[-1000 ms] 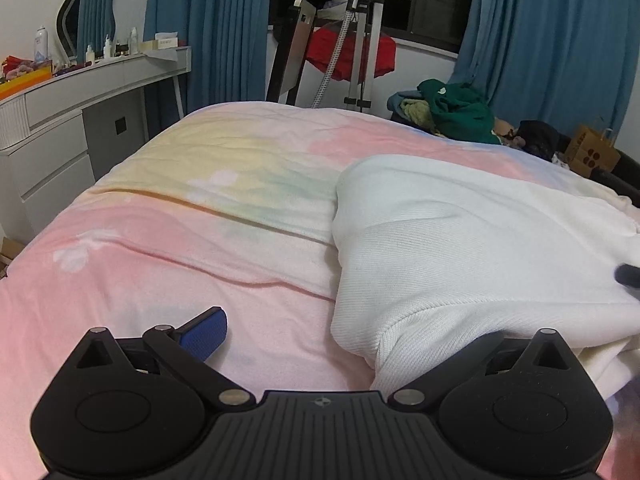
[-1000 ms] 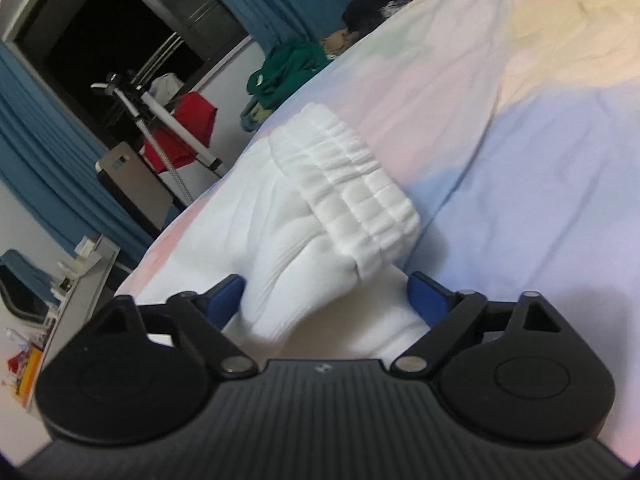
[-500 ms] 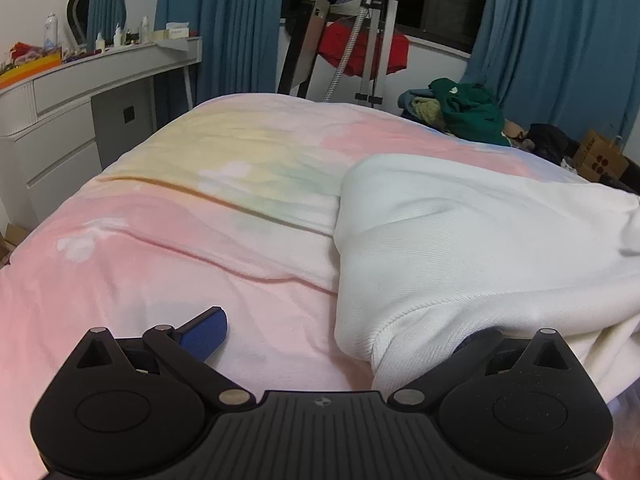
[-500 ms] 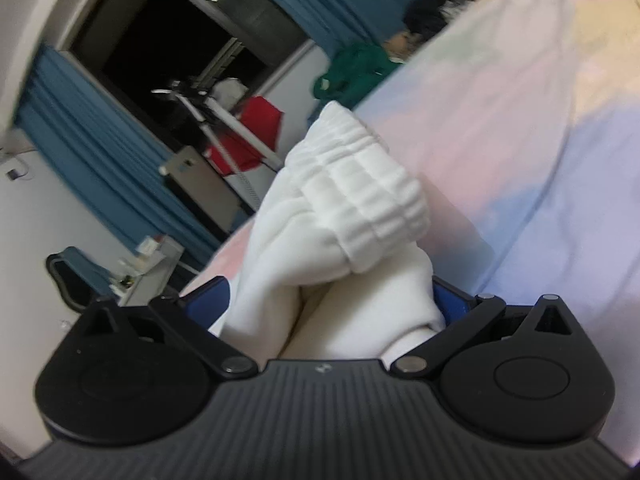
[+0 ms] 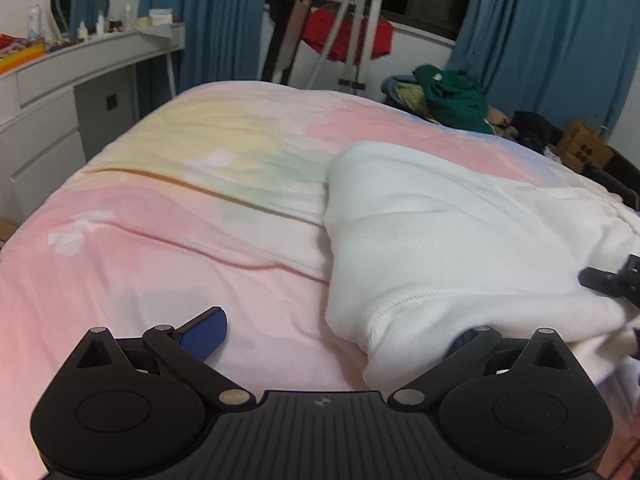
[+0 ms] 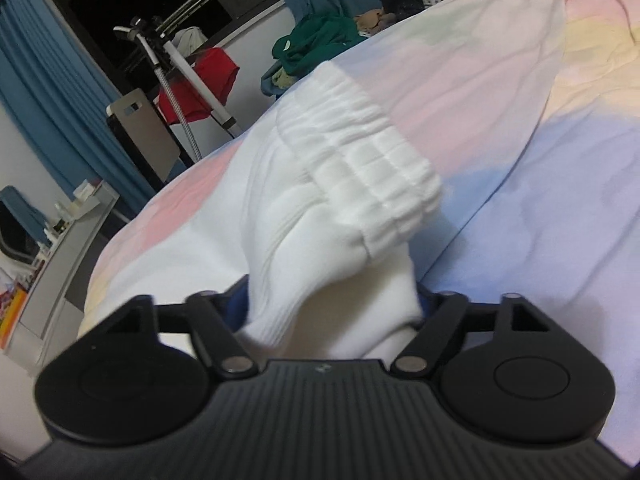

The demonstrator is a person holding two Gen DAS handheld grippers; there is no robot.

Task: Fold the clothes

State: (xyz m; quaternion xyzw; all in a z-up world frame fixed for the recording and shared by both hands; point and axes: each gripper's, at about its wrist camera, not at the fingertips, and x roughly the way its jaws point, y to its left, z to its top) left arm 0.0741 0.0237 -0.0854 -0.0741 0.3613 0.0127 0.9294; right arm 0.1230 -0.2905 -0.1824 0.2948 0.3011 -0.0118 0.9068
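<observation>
White fabric of the sweatshirt (image 6: pixel 320 240) is being pinched between the jaws of the right gripper (image 6: pixel 332 312), its ribbed cuff (image 6: pixel 368 176) bunched just beyond. The left gripper (image 5: pixel 336 332) is being held spread wide, its right finger tucked under the garment's near fold. The sweatshirt is being spread across the right of the pastel bedspread (image 5: pixel 160 208).

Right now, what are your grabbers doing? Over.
Left gripper open at white sweatshirt hem. Right gripper shut on its ribbed cuff. Bed unobstructed.
</observation>
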